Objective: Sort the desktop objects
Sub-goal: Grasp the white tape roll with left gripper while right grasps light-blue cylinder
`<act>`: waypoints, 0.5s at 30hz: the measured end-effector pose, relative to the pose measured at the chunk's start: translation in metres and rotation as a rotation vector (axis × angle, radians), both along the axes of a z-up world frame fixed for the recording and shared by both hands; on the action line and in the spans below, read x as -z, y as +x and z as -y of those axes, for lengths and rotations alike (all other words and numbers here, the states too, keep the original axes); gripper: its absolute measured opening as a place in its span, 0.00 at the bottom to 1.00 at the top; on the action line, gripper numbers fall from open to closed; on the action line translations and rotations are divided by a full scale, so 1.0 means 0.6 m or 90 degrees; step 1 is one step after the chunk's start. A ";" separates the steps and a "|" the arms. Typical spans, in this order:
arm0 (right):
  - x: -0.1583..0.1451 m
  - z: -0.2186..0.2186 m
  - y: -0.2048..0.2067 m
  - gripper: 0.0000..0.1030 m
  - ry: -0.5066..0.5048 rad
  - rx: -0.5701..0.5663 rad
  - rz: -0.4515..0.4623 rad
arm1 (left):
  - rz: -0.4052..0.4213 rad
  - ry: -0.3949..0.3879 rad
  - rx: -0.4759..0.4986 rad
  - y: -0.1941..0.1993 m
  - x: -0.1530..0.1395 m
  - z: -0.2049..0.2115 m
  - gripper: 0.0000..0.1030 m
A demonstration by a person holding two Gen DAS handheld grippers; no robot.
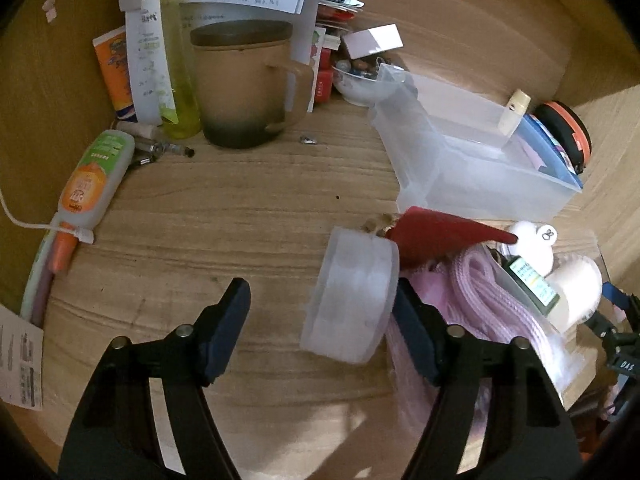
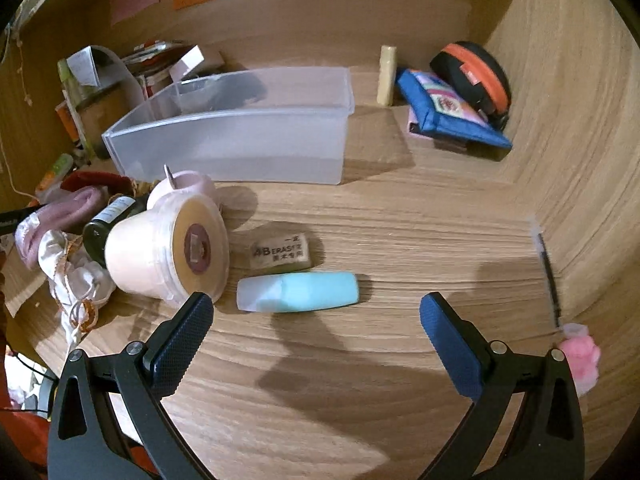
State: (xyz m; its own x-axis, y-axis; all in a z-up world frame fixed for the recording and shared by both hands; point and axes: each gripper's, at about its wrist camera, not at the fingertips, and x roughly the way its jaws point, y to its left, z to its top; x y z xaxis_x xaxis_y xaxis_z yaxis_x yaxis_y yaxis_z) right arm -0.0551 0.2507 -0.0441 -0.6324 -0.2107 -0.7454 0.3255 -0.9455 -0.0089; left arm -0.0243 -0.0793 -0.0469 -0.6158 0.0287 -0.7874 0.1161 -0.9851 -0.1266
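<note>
Tape roll [image 1: 352, 296] perhaps touching right pad

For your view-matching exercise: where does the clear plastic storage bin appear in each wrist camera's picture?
Left wrist view: the clear plastic storage bin sits upper right, beyond the gripper.
Right wrist view: the bin sits upper left of centre.
Shared landmark: the black pouch with an orange zipper, beyond the bin.

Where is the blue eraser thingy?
In the right wrist view, the blue eraser lies on the desk, just below the tan eraser.
</note>
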 end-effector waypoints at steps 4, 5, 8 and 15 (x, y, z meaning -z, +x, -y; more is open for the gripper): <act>0.012 0.009 -0.013 0.91 0.026 -0.003 0.009 | 0.001 -0.009 -0.005 -0.008 0.003 0.000 0.57; 0.016 0.011 -0.015 0.89 0.030 -0.004 0.012 | 0.000 -0.010 -0.007 -0.011 0.004 0.000 0.56; 0.023 0.013 -0.018 0.81 0.033 -0.006 0.019 | -0.001 -0.003 -0.006 -0.019 0.005 0.001 0.45; 0.024 0.010 -0.025 0.69 0.034 -0.004 0.015 | -0.018 -0.010 -0.028 -0.023 0.000 0.007 0.28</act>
